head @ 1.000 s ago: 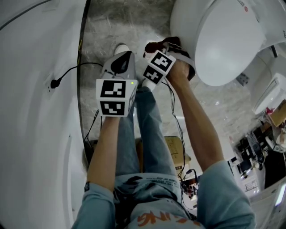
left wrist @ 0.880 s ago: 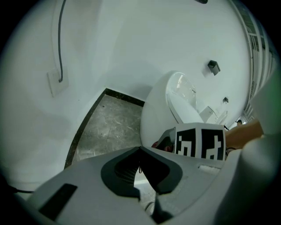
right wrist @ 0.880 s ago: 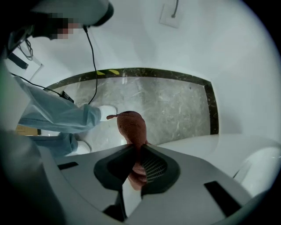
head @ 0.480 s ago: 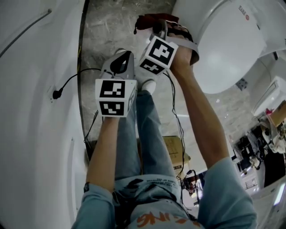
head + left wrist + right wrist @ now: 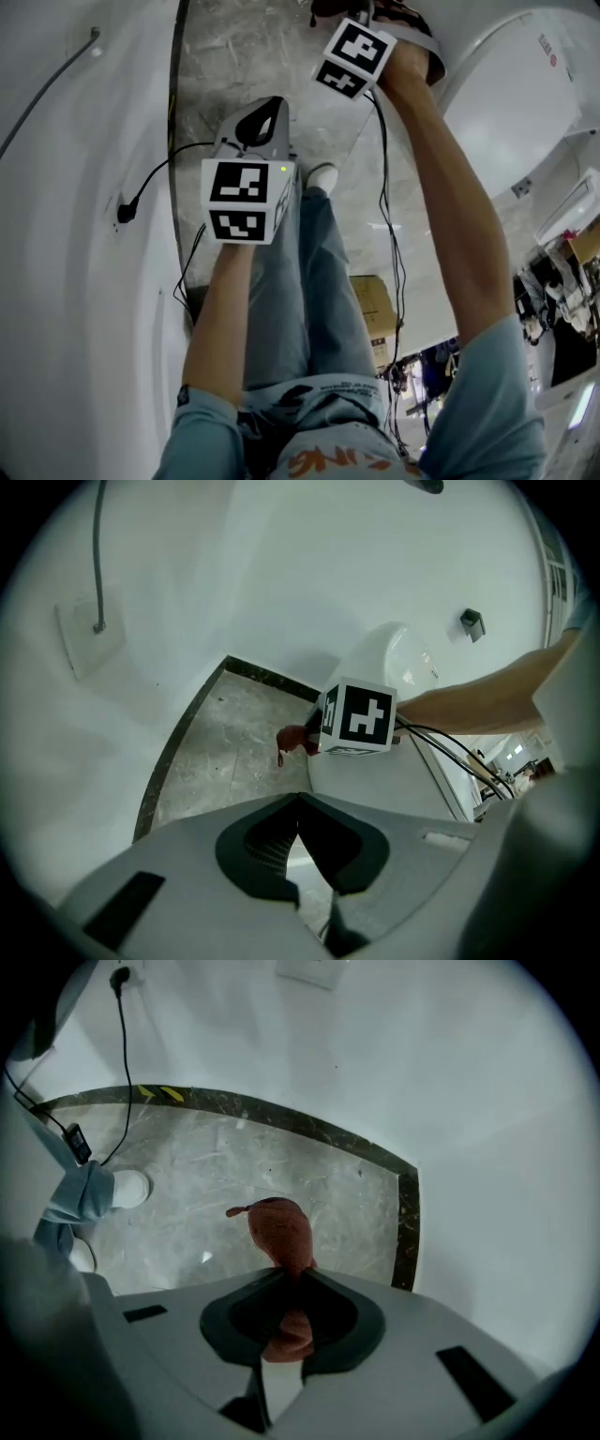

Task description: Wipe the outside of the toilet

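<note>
A bathroom: white toilet [image 5: 525, 103], marble floor [image 5: 234, 56].

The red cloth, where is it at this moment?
The red cloth is clamped by the right gripper, at the top edge of the head view, beside the white toilet.

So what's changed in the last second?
The right tool, still shut on the red cloth, moved forward along the toilet, away from the person. The left tool stayed about where it was, shut and empty.
</note>
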`<action>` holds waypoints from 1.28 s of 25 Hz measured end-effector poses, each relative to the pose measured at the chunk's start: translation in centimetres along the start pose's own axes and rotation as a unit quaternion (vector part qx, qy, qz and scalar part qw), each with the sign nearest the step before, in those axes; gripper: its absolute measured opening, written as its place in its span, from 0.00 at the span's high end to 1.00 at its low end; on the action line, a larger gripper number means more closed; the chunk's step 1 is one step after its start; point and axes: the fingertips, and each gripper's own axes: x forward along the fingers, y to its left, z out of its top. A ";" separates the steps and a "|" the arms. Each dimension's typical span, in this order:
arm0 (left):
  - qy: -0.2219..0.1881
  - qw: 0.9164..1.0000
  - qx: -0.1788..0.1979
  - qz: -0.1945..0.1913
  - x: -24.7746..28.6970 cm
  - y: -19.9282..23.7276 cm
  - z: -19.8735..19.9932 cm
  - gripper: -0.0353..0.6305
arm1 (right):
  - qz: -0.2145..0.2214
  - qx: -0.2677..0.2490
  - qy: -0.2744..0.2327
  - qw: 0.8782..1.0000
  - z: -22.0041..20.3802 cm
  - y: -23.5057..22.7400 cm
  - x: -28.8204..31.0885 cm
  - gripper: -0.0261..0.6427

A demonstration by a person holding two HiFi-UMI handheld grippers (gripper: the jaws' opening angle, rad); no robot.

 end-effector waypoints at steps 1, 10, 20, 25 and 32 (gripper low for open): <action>0.000 1.000 -0.002 0.000 0.2 0.3 0.0 0.96 | 0.001 0.000 0.011 1.000 -0.3 0.0 0.6 0.89; -0.006 1.000 -0.011 -0.005 0.7 1.5 0.3 0.96 | 0.052 0.001 0.102 0.993 -3.5 2.3 2.9 0.89; 0.004 1.000 -0.011 -0.004 -0.9 2.7 -1.0 0.96 | 0.120 0.012 0.137 0.983 -4.5 7.5 2.1 0.89; 0.003 1.000 -0.003 -0.001 -1.2 3.3 -1.7 0.96 | 0.125 0.038 0.130 0.983 -4.6 9.9 1.3 0.89; 0.011 1.000 0.017 -0.007 -1.6 1.3 -2.9 0.96 | 0.146 0.063 0.120 0.980 -4.6 14.0 -0.3 0.89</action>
